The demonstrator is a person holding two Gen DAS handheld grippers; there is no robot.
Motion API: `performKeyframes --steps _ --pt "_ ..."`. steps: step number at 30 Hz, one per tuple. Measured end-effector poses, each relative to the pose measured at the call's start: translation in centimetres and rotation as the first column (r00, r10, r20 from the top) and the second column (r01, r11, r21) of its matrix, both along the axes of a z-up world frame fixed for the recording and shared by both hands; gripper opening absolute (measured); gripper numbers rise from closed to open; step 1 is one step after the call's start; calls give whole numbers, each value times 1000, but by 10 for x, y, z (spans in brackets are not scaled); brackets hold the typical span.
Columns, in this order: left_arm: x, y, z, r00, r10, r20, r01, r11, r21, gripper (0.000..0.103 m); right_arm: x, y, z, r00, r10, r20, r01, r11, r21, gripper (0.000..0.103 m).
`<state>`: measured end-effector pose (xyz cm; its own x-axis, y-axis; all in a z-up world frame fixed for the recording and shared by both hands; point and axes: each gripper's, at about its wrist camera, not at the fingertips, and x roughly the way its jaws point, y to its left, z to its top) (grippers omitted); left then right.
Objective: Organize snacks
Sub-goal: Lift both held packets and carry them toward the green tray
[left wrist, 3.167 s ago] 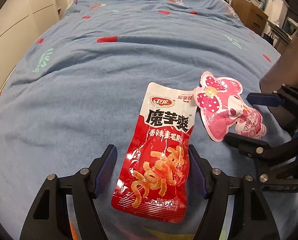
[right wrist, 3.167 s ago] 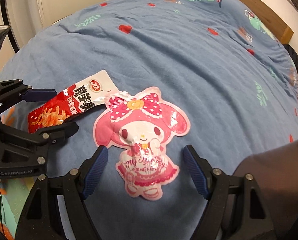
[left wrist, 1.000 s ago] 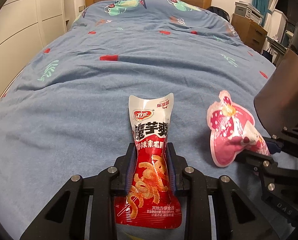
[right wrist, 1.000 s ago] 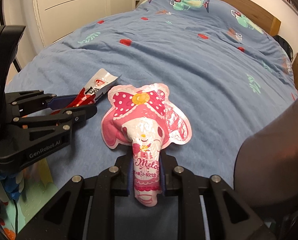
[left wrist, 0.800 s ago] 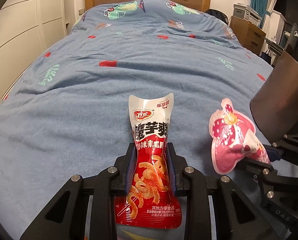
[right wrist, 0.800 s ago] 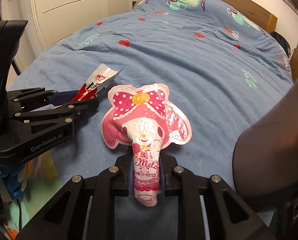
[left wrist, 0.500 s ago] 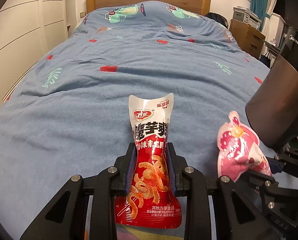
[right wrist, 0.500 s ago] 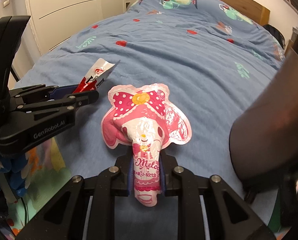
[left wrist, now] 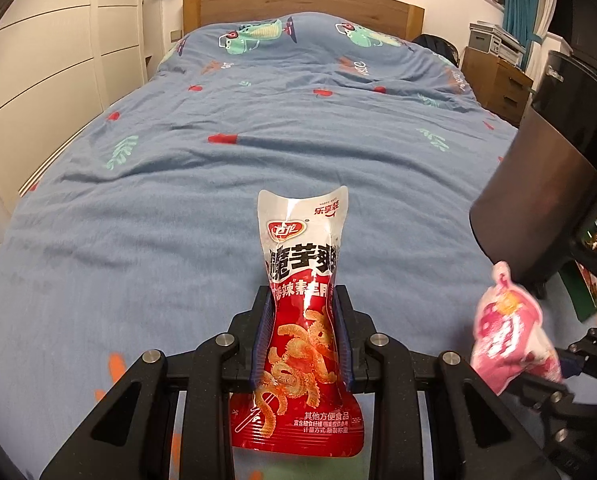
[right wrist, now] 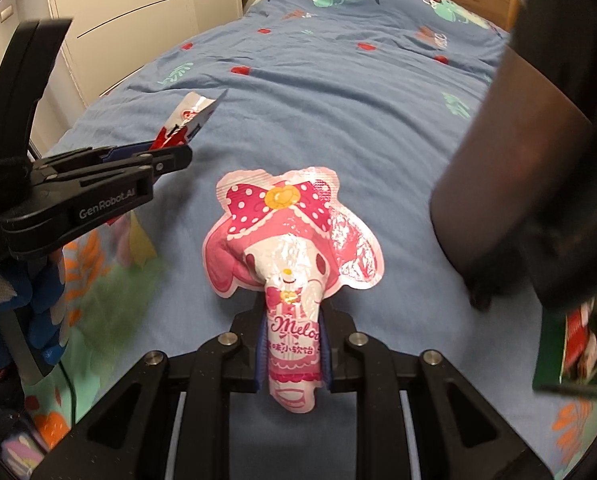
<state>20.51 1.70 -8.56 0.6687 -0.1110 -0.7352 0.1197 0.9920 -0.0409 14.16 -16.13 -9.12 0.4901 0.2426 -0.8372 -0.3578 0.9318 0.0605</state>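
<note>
My left gripper [left wrist: 301, 334] is shut on a red snack packet [left wrist: 303, 308] with a white top and holds it upright above the near end of the bed. The packet's top also shows in the right wrist view [right wrist: 186, 118]. My right gripper [right wrist: 292, 350] is shut on a pink cartoon-girl candy pouch [right wrist: 292, 240], squeezed at its lower part and lifted off the bed. The pouch shows at the right of the left wrist view [left wrist: 506, 328]. The left gripper [right wrist: 170, 160] shows at the left of the right wrist view.
The blue patterned bedspread [left wrist: 258, 128] fills both views, with a wooden headboard [left wrist: 298, 0] far off. A dark rounded chair back [left wrist: 546, 184] stands close on the right; it also shows in the right wrist view [right wrist: 518, 168]. A wardrobe [left wrist: 38, 80] lines the left side. A dresser [left wrist: 494, 80] stands at the far right.
Both grippers closed on their packets, lifted them off the bed and drew back toward the foot of the bed. The pink pouch has shifted right and lower in the left wrist view.
</note>
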Motion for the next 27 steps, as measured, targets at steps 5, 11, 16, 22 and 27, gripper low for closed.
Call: performKeyframes --steps 5,11,16,22,27 --pt "-22 -1 -6 999 27 -40 -27 1000 -15 25 -20 -19 3 1000 -21 -17 22 1000 19 40" --pt "-46 -7 -3 996 36 -77 -38 999 -23 25 -45 -37 8 999 -39 -30 40 998 42 40" --pt "-66 -24 7 997 -13 -72 14 1000 15 25 -62 -55 11 997 -68 -33 70 996 62 40" --pt "-84 -55 15 992 -93 -85 98 994 57 25 -79 -85 21 992 -124 -17 125 989 79 40" --pt "-98 -88 22 980 -176 -94 184 979 84 25 -89 -112 28 985 -175 0 174 981 83 40"
